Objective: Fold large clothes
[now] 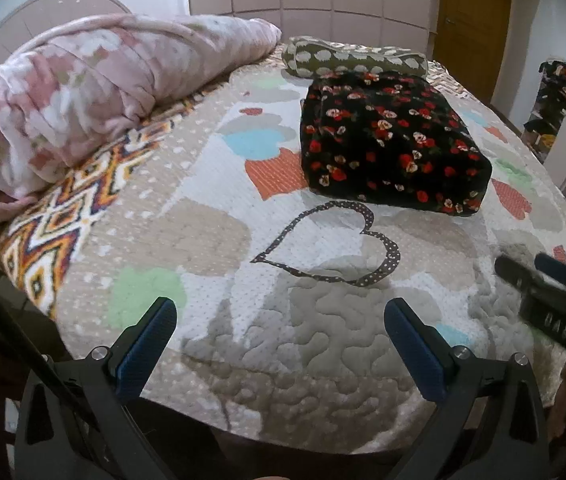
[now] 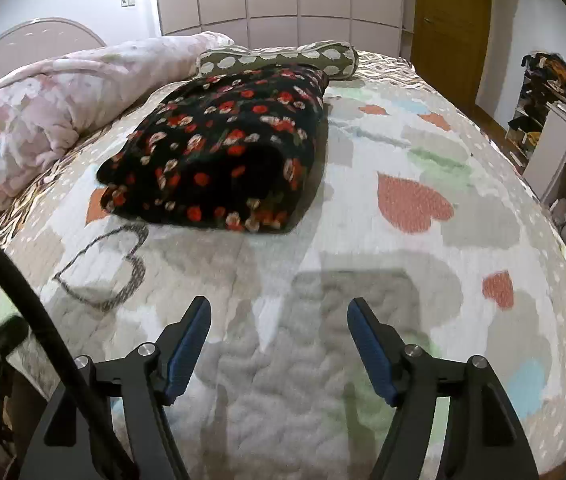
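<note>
A black garment with red and cream flowers (image 1: 391, 148) lies folded into a thick rectangle on the bed's quilt (image 1: 219, 240); it also shows in the right wrist view (image 2: 223, 156). My left gripper (image 1: 279, 312) is open and empty, held above the quilt's near edge, well short of the garment. My right gripper (image 2: 279, 312) is open and empty too, above the quilt (image 2: 403, 280) to the right of the garment's near corner. The right gripper also shows as a blurred dark shape at the right edge of the left wrist view (image 1: 539, 280).
A rolled pink floral blanket (image 1: 83, 92) lies along the bed's left side. An olive bolster with white dots (image 1: 351, 60) lies behind the garment. A wardrobe (image 2: 275, 0) and a wooden door (image 2: 451, 20) stand at the back. Cluttered shelves (image 2: 563, 128) stand at the right.
</note>
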The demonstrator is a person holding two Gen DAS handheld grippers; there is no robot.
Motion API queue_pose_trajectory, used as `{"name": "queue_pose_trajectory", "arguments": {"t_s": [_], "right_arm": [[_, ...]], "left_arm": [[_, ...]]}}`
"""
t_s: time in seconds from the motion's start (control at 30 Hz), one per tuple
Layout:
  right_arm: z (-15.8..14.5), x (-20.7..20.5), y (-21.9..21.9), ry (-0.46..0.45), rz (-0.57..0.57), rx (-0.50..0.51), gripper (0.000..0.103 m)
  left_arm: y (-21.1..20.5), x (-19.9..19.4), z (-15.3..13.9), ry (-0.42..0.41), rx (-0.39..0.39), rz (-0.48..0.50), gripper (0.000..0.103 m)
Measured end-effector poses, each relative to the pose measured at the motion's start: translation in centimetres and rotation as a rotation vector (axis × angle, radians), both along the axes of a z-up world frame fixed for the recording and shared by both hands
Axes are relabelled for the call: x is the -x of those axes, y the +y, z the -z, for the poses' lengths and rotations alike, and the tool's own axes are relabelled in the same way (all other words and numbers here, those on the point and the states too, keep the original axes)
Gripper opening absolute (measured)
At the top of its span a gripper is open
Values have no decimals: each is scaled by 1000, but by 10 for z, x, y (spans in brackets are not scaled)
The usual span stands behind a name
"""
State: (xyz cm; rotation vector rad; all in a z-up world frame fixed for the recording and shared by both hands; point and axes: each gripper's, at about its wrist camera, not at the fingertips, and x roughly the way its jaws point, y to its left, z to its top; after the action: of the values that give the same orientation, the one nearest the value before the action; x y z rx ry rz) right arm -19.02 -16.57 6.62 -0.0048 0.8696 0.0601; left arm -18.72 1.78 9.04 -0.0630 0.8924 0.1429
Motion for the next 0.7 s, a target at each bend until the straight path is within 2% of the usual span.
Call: {"name": "queue_pose_trajectory", "arguments": {"t_s": [0.13,0.33,0.47,0.7], "right_arm": [[-5,17,5,-13,-13,-5,77],[-18,40,18,-55,-34,50,81],[-20,45,23,-60,-49,82,81],[-13,41,13,-39,-11,68,82]], "left_arm": [[-1,11,-15,-39,-23,-9,103],[-2,19,-29,-77,-29,-11,103],[-3,18,-29,-71,-27,-6,103],[-21,10,-19,-15,-10,58,103]]}}
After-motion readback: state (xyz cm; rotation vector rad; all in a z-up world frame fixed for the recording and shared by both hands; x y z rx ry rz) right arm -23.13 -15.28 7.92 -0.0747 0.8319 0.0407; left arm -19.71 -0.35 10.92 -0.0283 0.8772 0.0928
